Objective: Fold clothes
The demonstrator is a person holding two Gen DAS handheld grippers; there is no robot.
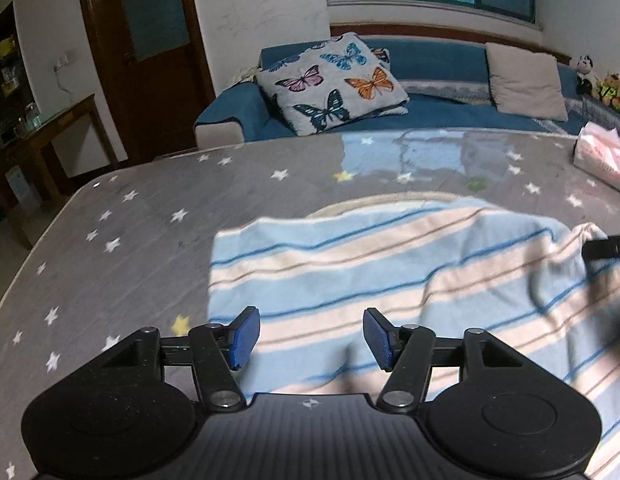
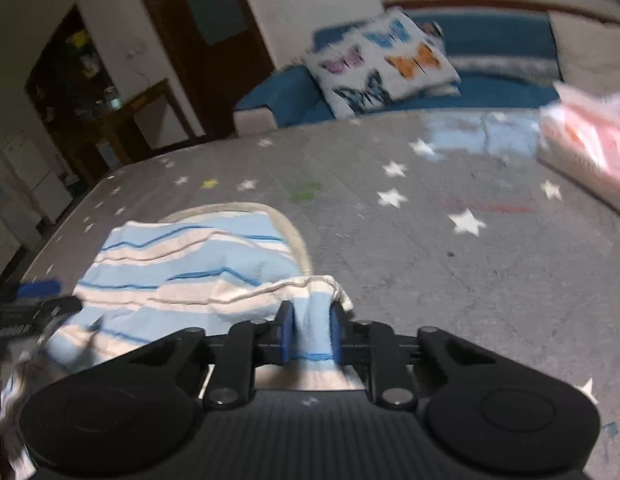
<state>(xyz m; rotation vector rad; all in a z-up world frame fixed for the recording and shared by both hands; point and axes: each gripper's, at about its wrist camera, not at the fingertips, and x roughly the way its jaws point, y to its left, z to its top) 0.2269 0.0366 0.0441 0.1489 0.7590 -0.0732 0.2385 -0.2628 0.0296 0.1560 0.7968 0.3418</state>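
Observation:
A light-blue and cream striped garment (image 1: 370,272) lies on the grey star-print table. My left gripper (image 1: 311,338) is open, its blue pads (image 1: 244,338) hovering over the garment's near left part, holding nothing. My right gripper (image 2: 311,334) is shut on a bunched fold of the same garment (image 2: 190,268) at its right edge, lifting it slightly. The right gripper shows as a dark blurred shape at the right edge of the left wrist view (image 1: 606,248). The left gripper shows at the left edge of the right wrist view (image 2: 30,312).
The grey star-print table cover (image 1: 150,216) spreads around the garment. A pink-and-white tissue pack (image 1: 604,158) sits at the far right, also in the right wrist view (image 2: 590,148). A blue sofa with a butterfly cushion (image 1: 330,84) stands behind the table.

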